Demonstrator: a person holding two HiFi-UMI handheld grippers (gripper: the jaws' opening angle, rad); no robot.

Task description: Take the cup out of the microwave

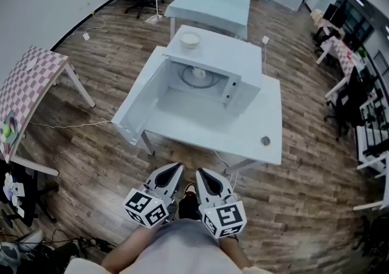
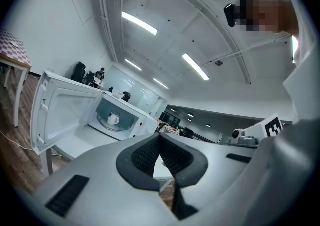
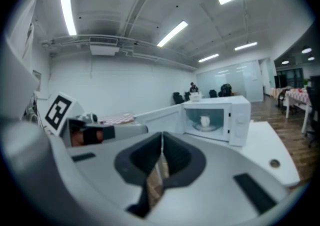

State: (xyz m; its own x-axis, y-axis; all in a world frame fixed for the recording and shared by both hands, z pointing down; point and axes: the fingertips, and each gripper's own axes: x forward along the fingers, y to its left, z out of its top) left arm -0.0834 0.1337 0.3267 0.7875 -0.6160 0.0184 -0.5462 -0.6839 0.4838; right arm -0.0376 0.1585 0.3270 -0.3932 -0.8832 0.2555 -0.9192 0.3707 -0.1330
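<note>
Cup [image 1: 199,73]: standing inside the open microwave [image 1: 234,60], well apart from your left gripper [image 1: 174,172] and right gripper [image 1: 203,177], both pinched closed on nothing; spread one's jaws before reaching in level.

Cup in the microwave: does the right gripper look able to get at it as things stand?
Probably yes, though not from here. The microwave door stands wide open and the cup sits alone inside. But the right gripper is shut and short of the table; it must approach and open.
</note>
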